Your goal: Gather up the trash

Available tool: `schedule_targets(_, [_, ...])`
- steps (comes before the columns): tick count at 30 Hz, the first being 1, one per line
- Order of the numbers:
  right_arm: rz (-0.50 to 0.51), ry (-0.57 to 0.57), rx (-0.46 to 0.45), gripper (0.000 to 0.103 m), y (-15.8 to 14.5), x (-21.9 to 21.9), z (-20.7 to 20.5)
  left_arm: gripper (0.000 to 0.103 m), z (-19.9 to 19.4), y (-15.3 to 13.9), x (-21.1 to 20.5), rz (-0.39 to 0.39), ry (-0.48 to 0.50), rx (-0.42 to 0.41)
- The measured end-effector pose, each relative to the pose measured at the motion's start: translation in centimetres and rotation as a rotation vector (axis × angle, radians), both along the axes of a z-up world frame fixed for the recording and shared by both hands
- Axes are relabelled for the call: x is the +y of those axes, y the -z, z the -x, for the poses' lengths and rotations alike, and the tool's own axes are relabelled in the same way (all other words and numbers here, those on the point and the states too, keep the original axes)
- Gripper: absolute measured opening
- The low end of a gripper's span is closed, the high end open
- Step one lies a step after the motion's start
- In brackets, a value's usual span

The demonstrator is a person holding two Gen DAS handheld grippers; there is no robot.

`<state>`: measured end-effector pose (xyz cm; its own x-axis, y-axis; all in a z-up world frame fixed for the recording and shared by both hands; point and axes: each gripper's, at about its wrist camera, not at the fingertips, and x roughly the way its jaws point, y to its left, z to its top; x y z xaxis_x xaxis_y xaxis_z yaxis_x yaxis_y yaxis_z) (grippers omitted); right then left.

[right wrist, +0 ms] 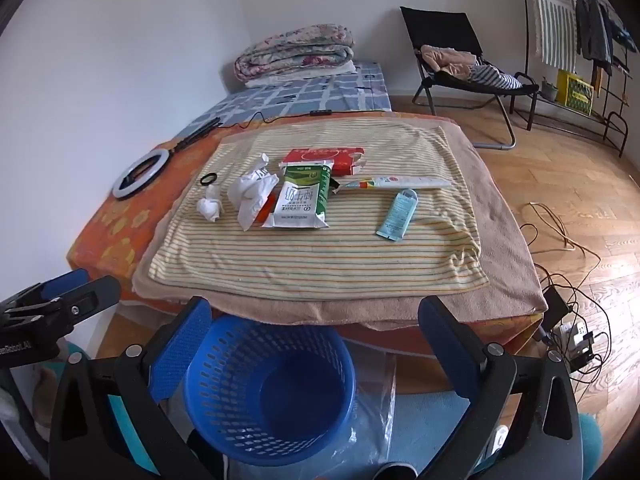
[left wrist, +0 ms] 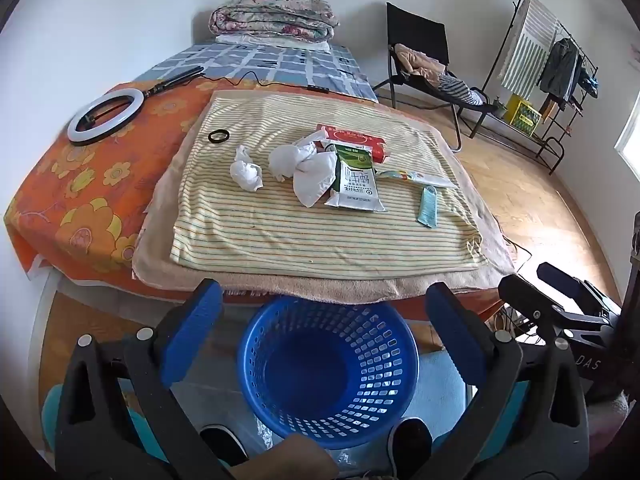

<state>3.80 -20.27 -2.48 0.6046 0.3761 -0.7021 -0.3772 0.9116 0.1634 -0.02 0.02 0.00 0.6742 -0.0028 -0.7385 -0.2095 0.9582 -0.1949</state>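
Grippers first: we hold the left gripper (left wrist: 324, 320) and the right gripper (right wrist: 314, 326) side by side, both tilted downward, each with its blue-padded fingers spread wide and nothing between them. Below them on the floor we list one blue perforated basket (right wrist: 224, 364), with nothing visible in it, just in front of the bed's near edge. Clear plastic sheeting (right wrist: 374, 396) lies beside it.

Next, on the bed, a striped yellow towel (right wrist: 320, 256) laid over a tan blanket (right wrist: 508, 240). On the towel we count the trash: a small crumpled tissue (right wrist: 209, 208) to the left; a larger crumpled white wad (right wrist: 252, 194) beside it; a green and white milk carton (right wrist: 301, 198), flattened, touching that wad; a red box (right wrist: 326, 158) behind the carton; a long white tube (right wrist: 404, 181) lying crosswise; a pale blue sachet (right wrist: 397, 214) just in front of the tube. A black ring (right wrist: 208, 178) sits apart, left of the tissues.

Farther: ring light (right wrist: 138, 173) on the orange floral cover (right wrist: 108, 232), folded quilt (right wrist: 294, 54), black chair (right wrist: 452, 40) with clothes, clothes rack (right wrist: 576, 32).
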Motion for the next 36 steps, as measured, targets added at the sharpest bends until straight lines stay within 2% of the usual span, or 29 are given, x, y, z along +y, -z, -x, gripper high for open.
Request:
schedule_targets(25, [-0.037, -0.019, -0.001, 0.102, -0.50, -0.12, -0.05, 0.103, 0.19, -0.42, -0.16, 0.014, -0.012, -0.007])
schedule_targets(36, [-0.026, 0.017, -0.014, 0.102, -0.38, -0.54, -0.19, 0.103, 0.28, -0.70, -0.15, 0.015, -0.014, -0.010])
